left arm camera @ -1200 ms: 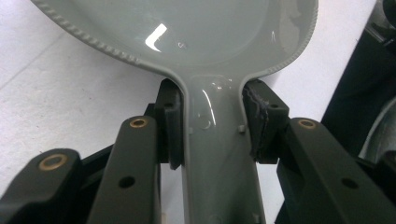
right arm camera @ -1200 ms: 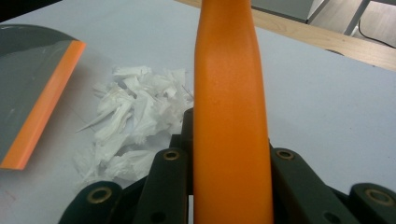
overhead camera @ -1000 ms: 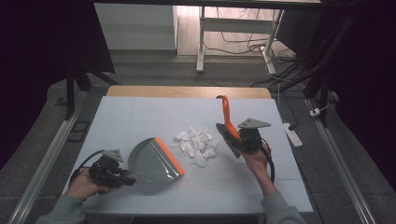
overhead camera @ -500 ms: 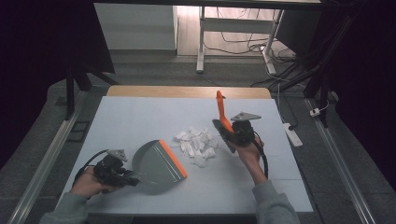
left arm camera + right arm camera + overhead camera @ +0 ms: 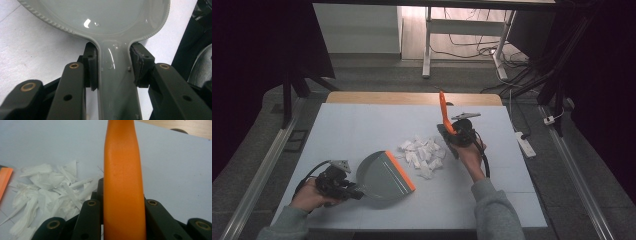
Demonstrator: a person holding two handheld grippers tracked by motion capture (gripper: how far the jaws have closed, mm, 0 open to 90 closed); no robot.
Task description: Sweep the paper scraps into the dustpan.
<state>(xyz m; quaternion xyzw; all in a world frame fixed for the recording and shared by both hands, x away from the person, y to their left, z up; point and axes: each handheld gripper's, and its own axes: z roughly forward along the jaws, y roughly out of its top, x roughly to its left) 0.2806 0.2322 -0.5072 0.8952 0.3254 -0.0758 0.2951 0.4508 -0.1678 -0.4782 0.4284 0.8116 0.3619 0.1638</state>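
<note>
Dustpan (image 5: 379, 172) sits at the table's (image 5: 362, 125) near left, left gripper (image 5: 343, 187) clamped tight on its grey handle, both pads pressing it in the left gripper view (image 5: 113, 82). Right gripper (image 5: 452, 137), closed on an orange brush handle (image 5: 123, 182), stands just right of the shredded paper pile (image 5: 422, 152). Right gripper view shows the dustpan's orange lip (image 5: 4, 180) beyond the scraps.

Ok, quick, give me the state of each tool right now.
Left tool: closed on the grey dustpan handle.
Right tool: closed on the orange brush handle.
</note>
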